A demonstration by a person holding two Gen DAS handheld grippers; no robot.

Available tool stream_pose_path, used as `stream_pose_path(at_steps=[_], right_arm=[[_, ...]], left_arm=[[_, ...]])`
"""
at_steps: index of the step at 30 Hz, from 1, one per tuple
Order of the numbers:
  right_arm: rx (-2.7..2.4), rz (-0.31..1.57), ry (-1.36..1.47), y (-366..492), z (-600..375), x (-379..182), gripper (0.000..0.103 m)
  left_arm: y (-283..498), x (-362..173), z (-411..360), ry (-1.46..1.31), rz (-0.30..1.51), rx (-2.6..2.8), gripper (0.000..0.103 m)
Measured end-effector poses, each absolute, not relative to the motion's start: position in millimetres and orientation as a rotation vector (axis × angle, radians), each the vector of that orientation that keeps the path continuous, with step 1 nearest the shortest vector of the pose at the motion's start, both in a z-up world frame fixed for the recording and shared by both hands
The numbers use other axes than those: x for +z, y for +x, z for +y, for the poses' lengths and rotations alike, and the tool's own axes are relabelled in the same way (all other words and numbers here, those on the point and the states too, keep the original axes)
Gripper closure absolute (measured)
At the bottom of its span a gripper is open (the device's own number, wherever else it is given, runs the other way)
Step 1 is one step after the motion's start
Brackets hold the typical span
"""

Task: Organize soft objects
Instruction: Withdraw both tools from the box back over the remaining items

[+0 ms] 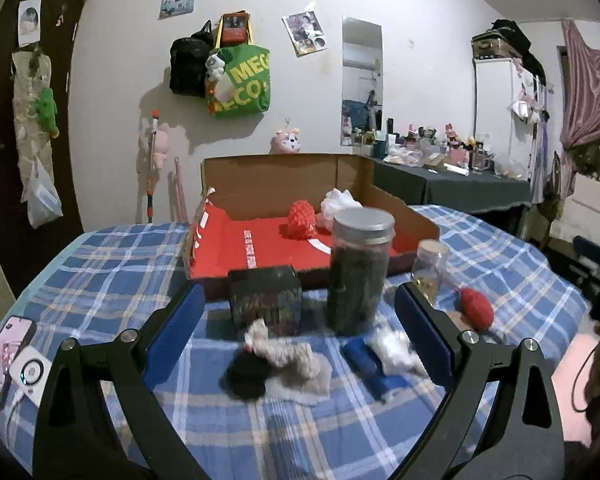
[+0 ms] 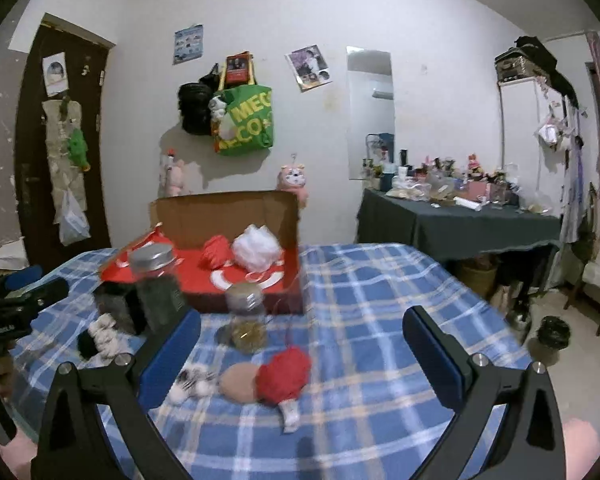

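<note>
A cardboard box with a red floor (image 1: pixel 260 248) stands on the blue plaid bed; a red knit ball (image 1: pixel 301 219) and a white fluffy puff (image 1: pixel 338 202) lie in it. My left gripper (image 1: pixel 300 320) is open and empty above a black pom (image 1: pixel 246 374), a white-grey knit piece (image 1: pixel 288 356), a blue cloth (image 1: pixel 366 364) and a white tuft (image 1: pixel 396 350). My right gripper (image 2: pixel 302 344) is open and empty above a red puff (image 2: pixel 284 374), a beige pad (image 2: pixel 238 380) and a small black-white fuzzy piece (image 2: pixel 192 384). The box (image 2: pixel 236 284) also shows in the right wrist view.
A tall jar with a grey lid (image 1: pixel 358 272), a dark box (image 1: pixel 266 304) and a small clear jar (image 1: pixel 430 270) stand in front of the cardboard box. A phone (image 1: pixel 4 354) lies at the bed's left edge. A cluttered dark table (image 2: pixel 456 224) stands to the right.
</note>
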State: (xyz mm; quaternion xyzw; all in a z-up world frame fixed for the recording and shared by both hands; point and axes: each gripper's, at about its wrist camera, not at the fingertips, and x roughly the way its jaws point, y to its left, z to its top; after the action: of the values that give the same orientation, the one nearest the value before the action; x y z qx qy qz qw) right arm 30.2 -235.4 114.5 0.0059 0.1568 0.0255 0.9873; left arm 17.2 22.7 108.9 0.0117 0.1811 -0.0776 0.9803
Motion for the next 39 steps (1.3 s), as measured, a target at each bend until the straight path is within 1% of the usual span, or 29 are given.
stream_pose_path(at_steps=[3,8,13,27,39], right_arm=[[0.090,0.321,0.025,30,-226,98,0.000],[0.117,0.385,0.015,39,-205,62,0.000],[0.105,0.404,-0.013,39,-186,43,0.000],[0.060,0.492,-0.022,46,-184,16,0.000],[0.072,0.539,-0.023,53,-183,8,0.000]], left_arm=[[9,97,18,0.020,0.362,-0.165,0.006],[3,74,10,0.035,0.386,-0.159,0.006],[5,52,9,0.042,0.430,-0.138,0.006],[18,24,18,-0.013,0.531,-0.119,0.006],[23,25,22,-0.018,0.548,-0.118,0.006]])
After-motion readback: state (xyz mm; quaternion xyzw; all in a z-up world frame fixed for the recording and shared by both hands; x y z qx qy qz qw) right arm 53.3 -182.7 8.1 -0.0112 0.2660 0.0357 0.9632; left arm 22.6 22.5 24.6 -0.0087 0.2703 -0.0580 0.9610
